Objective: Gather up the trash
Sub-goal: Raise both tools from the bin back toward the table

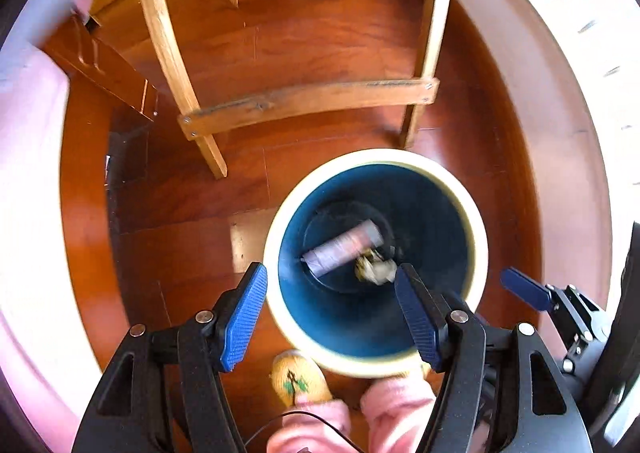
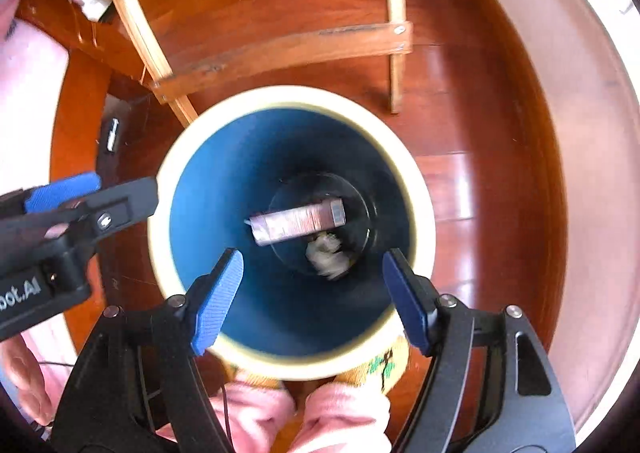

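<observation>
Both grippers point straight down over a round bin with a cream rim and deep blue inner wall (image 1: 280,221), which stands on a glossy reddish-brown wooden floor (image 1: 320,37). The trash lies at the bottom of the bin: a long pale wrapper-like packet with reddish print (image 1: 344,247) and, touching its lower edge, a crumpled whitish paper wad (image 1: 376,269). Both are blurred.

The left gripper (image 1: 330,319) has its blue ribbed pads spread wide with nothing between them; the near rim of the bin shows in the gap. The right gripper (image 2: 312,303) is likewise spread and empty, over the bin's mouth.

The left wrist view shows the bin off to the lower right, with one blue pad of the right gripper at the right edge, and a yellow knitted slipper with a green motif (image 1: 298,377) just beside the bin's near rim. The right wrist view looks more squarely down the bin — the packet (image 2: 298,221) and wad (image 2: 326,255) sit near its centre — and takes in the left gripper's black body at the left edge, plus a second slipper (image 2: 380,367). Pale wooden chair legs with a crossbar (image 1: 304,103) stand beyond the bin in both.
</observation>
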